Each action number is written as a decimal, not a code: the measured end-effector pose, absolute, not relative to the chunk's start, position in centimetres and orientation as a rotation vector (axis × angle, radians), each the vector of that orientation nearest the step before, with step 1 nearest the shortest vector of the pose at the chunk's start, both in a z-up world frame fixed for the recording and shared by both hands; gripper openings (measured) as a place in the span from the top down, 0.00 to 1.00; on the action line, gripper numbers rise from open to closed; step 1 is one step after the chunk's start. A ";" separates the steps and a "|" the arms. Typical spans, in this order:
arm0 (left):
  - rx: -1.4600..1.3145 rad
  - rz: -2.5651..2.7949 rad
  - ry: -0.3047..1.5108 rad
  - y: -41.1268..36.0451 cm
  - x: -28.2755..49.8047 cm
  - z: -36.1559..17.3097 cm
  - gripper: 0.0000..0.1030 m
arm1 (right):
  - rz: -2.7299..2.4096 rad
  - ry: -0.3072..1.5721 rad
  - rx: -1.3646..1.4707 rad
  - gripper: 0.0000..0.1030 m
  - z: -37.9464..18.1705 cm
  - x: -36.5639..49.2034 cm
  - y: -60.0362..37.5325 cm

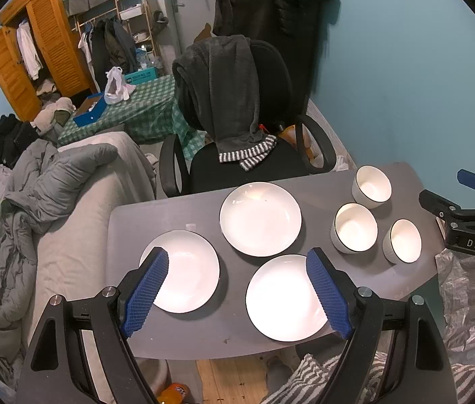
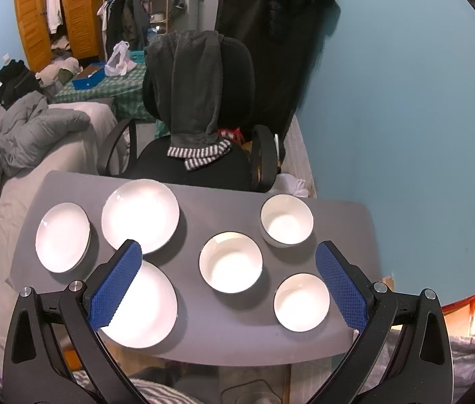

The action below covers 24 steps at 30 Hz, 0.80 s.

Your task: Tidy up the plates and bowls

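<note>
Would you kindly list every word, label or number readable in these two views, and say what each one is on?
"DAS": white letters on the black body of the right claw, seen in the left wrist view.
Teal box on the checked table: it carries a printed label, too small to read.
Plates, bowls, grey table: no text.

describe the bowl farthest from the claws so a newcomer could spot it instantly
Start at the grey tabletop and go to its right side, where three white dark-rimmed bowls cluster apart from the three flat white plates. The target bowl is the one nearest the black office chair at the far edge; the other two bowls sit closer to the near edge.
</note>
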<state>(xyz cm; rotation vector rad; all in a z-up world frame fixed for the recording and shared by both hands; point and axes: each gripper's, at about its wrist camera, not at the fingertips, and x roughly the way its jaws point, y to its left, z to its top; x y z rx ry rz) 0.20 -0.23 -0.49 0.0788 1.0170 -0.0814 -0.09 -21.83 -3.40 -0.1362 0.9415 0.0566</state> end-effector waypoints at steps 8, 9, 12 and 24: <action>0.076 -0.082 1.019 -0.4 0.2 -0.5 0.17 | 0.058 0.945 -0.137 0.01 -3.4 -0.3 -21.7; 0.076 -0.084 1.020 -0.3 0.2 -0.6 0.17 | 0.059 0.946 -0.135 0.01 -3.4 -0.2 -21.8; 0.077 -0.084 1.022 -0.3 0.1 -0.6 0.17 | 0.058 0.946 -0.136 0.01 -3.4 -0.2 -21.8; 0.074 -0.087 1.029 -0.2 0.0 -0.8 0.17 | 0.067 0.950 -0.136 0.01 -3.6 -0.7 -21.5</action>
